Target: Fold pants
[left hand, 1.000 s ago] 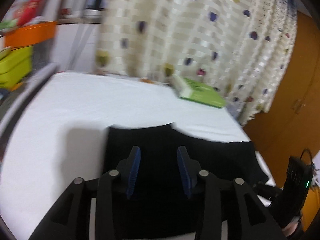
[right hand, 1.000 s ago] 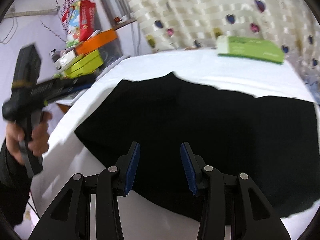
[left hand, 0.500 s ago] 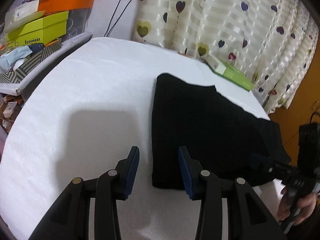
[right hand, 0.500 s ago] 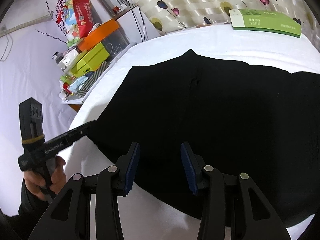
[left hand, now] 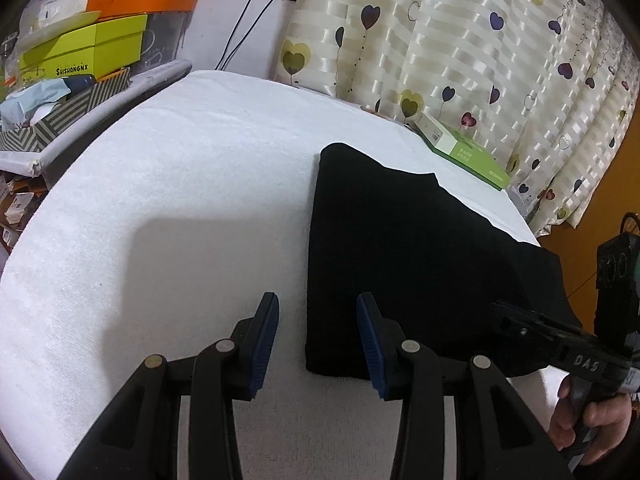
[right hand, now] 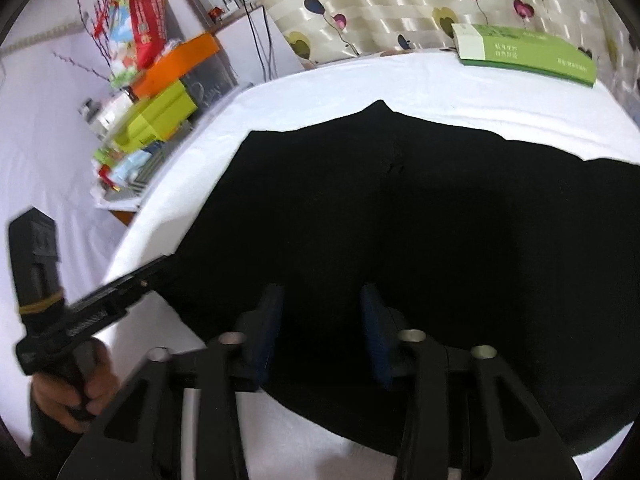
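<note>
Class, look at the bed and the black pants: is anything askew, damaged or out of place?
Nothing stands out. The black pants lie flat on the white bed cover; a green box rests at the far edge.

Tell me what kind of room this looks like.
Probably a lived-in room at home: heart-patterned curtains hang behind a table under a white cloth, with stacked shoe boxes beside it and black pants spread out.

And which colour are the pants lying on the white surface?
The pants are plain black, with no pattern visible; the right wrist view shows them best.
</note>
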Motion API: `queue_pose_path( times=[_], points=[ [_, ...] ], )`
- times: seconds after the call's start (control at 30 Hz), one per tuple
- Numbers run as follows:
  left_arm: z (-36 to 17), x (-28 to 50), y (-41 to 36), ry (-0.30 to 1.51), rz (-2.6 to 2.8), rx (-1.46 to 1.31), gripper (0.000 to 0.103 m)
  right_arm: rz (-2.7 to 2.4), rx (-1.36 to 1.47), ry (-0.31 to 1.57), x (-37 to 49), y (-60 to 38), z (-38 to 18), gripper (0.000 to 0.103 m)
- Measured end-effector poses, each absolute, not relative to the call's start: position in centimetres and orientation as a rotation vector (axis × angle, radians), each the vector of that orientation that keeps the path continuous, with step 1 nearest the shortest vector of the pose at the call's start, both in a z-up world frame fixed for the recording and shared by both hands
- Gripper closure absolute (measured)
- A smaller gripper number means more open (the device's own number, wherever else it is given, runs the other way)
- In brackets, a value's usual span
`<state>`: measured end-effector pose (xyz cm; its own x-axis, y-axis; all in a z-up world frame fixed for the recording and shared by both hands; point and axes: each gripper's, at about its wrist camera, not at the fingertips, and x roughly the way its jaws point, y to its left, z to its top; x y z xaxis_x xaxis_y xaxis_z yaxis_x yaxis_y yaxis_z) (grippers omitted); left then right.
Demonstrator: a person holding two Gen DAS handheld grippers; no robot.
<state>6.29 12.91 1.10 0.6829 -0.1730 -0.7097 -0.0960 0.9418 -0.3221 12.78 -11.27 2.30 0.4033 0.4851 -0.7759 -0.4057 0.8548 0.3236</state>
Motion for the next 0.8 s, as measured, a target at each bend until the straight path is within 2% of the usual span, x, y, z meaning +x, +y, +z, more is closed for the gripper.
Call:
queue_pose_path(
  times=[0.03,0.13,0.27,0.37,0.5,0.6,0.8],
  points=[
    [1.1,6.3,12.9,0.822,-0.044,-0.35,0.06,0.545,0.064,0.996,12.7,-11.1,2.3,0.093],
    [1.1,6.3,13.0,0.823,-0.048,-0.351,0.06,0.584,0.154,1.007,13.0,-12.4,2.2,0.097],
    [1.3,6.0,12.7,0.823,-0.068,-0.349,0.06,0.585,0.164,0.948,11.0,-13.3,3.1,0.097],
    [1.5,5.9,12.4,0.818,-0.075,-0.333,0.06,0.586,0.165,0.976,11.1,-13.2,1.9,0.097],
    [2.3,5.9,12.0,0.809,-0.071,-0.307,0.061,0.584,0.147,0.969,11.4,-13.2,2.9,0.09],
    [3.4,6.2,11.9,0.787,-0.08,-0.294,0.061,0.566,0.118,0.904,11.6,-13.6,4.0,0.09],
    [5.2,10.5,10.5,0.761,-0.107,-0.222,0.061,0.578,0.093,0.88,15.4,-13.1,4.6,0.09]
  ],
)
